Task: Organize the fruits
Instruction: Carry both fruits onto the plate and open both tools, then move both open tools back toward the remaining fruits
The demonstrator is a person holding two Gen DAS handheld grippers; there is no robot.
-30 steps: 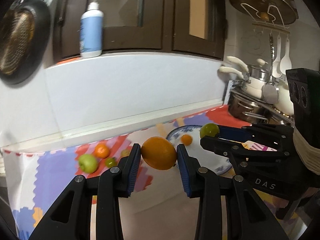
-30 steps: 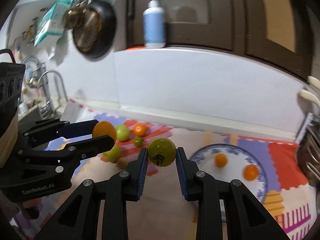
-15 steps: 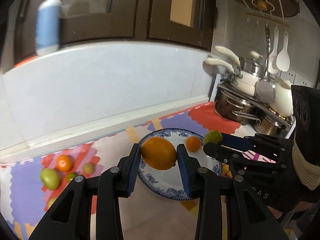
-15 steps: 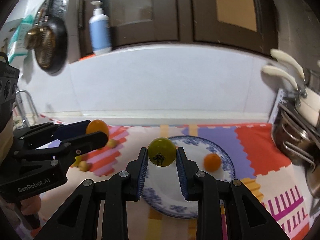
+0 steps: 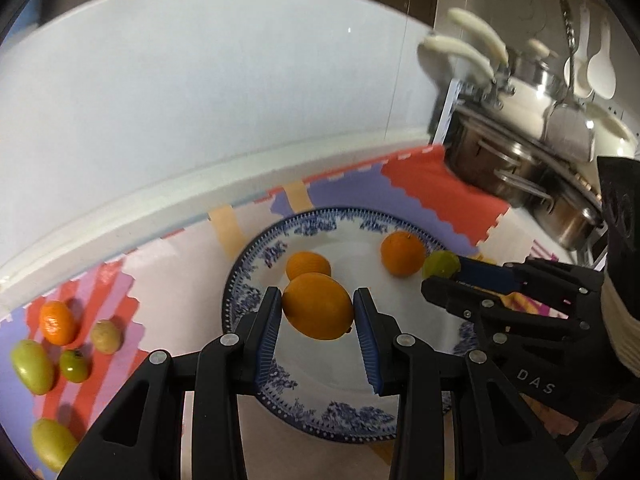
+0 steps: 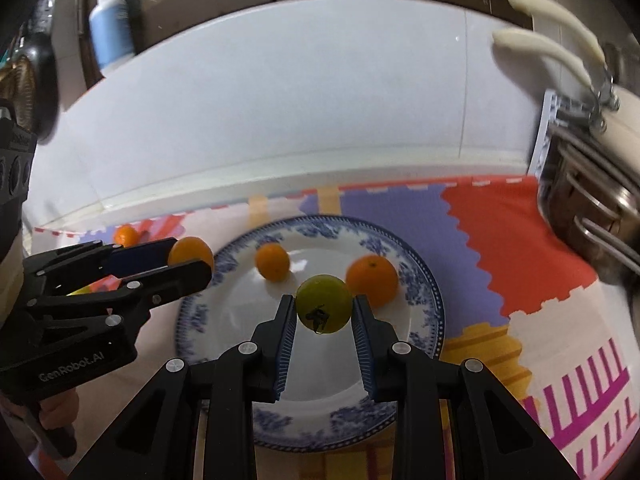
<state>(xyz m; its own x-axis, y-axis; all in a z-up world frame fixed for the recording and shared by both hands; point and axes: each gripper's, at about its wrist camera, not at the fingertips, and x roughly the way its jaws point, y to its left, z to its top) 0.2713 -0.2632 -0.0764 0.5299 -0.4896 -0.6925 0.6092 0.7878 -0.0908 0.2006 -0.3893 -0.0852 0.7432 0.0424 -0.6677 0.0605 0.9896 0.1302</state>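
My left gripper [image 5: 317,312] is shut on a large orange [image 5: 318,305] and hangs over the blue-and-white plate [image 5: 320,412]. My right gripper [image 6: 323,310] is shut on a green fruit [image 6: 324,309] with a dark mark, also above the plate [image 6: 320,424]. Two small oranges lie on the plate [image 5: 308,264] [image 5: 402,253]. In the left wrist view the right gripper [image 5: 444,270] enters from the right with the green fruit [image 5: 440,263]. In the right wrist view the left gripper [image 6: 188,260] enters from the left with the orange [image 6: 190,251].
Several loose fruits lie on the patterned mat at the left: an orange [image 5: 57,322], a small tan one [image 5: 105,336], green ones [image 5: 31,366] [image 5: 74,365]. Steel pots [image 5: 516,160] with white handles stand at the right. A white tiled wall [image 5: 200,100] runs behind.
Both grippers have moved right and down, from above the loose fruits to over the plate, each still holding its fruit. The plate now looms larger and closer.
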